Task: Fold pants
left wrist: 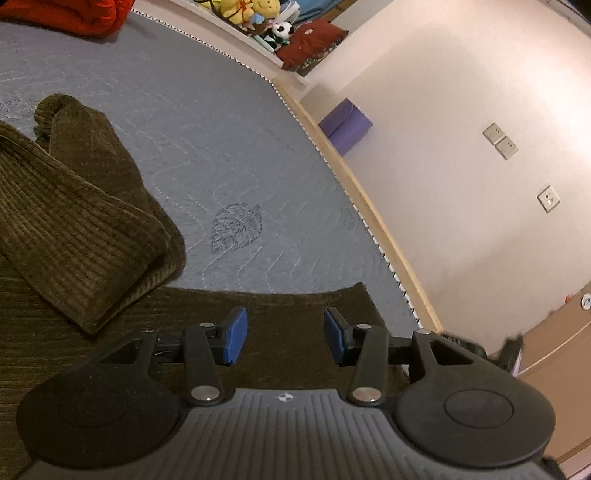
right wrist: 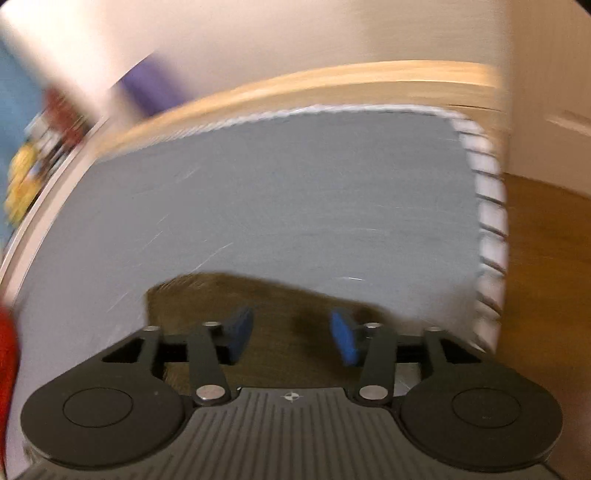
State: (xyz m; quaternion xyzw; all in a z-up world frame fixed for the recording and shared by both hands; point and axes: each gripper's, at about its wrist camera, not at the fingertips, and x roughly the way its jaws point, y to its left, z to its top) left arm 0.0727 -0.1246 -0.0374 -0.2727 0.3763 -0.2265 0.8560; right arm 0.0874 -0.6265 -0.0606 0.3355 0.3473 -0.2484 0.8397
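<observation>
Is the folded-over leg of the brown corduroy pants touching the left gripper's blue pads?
Apart. The left wrist view shows the folded leg lying well left of the open left gripper, with flat brown fabric between them.

I see olive-brown pants (left wrist: 74,221) with corduroy ribbing on a grey mattress (left wrist: 207,147) quilted with leaf outlines and trimmed in white. My gripper pads (left wrist: 236,334) are blue on black linkages. Behind: a red blanket (left wrist: 70,14), yellow toys (left wrist: 243,9) (one panda (left wrist: 282,31), black-and-white), a purple roll (left wrist: 345,125), cream wall (left wrist: 461,110).
</observation>
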